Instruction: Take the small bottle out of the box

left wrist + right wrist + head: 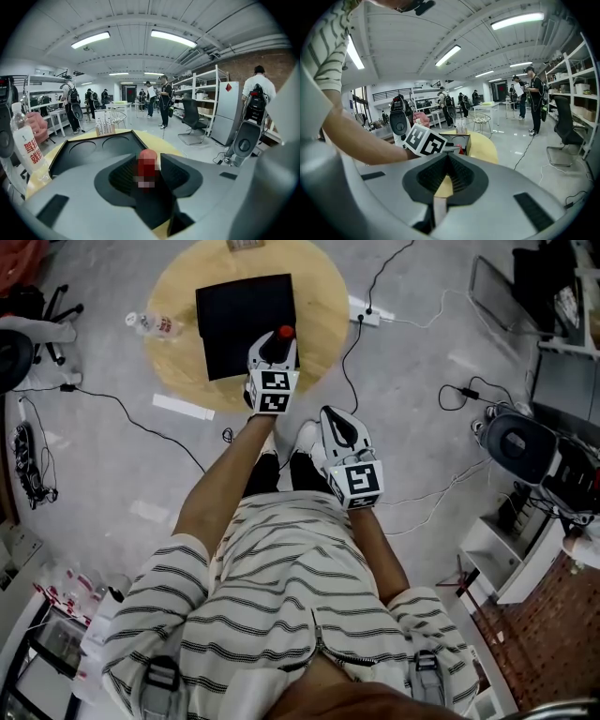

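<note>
A small bottle (285, 333) with a red cap stands upright at the right front edge of the black box (234, 315) on the round wooden table (178, 287). Whether it stands inside the box or just beside it I cannot tell. My left gripper (278, 341) reaches over that corner. In the left gripper view the bottle (146, 161) is between the spread jaws of the left gripper (147, 168), and the pads do not press on it. The box (89, 150) shows two round recesses. My right gripper (333, 423) hangs lower, off the table, with the tips of the right gripper (447, 159) together and nothing held.
A clear water bottle (150, 324) with a red label lies at the table's left; it looms at the left as the water bottle (28, 150). A rack of tubes (105, 125) stands beyond the box. A power strip (364, 312) and cables lie on the floor. People stand far off.
</note>
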A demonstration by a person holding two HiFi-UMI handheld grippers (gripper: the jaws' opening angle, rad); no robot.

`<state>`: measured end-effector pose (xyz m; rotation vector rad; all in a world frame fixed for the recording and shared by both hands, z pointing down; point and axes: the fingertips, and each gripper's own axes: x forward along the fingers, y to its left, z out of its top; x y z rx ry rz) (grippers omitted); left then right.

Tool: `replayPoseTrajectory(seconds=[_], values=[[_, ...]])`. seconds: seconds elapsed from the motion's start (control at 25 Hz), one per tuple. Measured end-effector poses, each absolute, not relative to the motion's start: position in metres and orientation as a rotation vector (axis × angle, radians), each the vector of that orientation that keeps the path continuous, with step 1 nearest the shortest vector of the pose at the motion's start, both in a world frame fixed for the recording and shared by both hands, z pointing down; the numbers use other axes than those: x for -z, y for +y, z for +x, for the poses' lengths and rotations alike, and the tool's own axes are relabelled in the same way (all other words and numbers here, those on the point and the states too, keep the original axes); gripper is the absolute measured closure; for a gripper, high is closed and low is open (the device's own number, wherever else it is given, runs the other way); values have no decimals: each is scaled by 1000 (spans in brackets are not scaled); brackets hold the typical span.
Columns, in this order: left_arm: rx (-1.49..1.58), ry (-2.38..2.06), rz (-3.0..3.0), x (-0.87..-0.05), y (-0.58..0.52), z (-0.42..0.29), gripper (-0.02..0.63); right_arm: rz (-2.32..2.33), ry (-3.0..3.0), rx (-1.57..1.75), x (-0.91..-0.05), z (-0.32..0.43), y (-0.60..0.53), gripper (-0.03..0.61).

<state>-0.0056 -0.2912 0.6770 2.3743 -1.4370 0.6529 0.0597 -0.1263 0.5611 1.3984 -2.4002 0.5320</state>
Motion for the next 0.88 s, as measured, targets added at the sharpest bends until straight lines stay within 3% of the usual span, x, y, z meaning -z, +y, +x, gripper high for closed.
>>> replayPoseTrajectory(seconds=[0.88], values=[[-657, -1413, 2379, -697, -305, -2, 460, 1418, -2362, -544, -569, 67, -121, 560]])
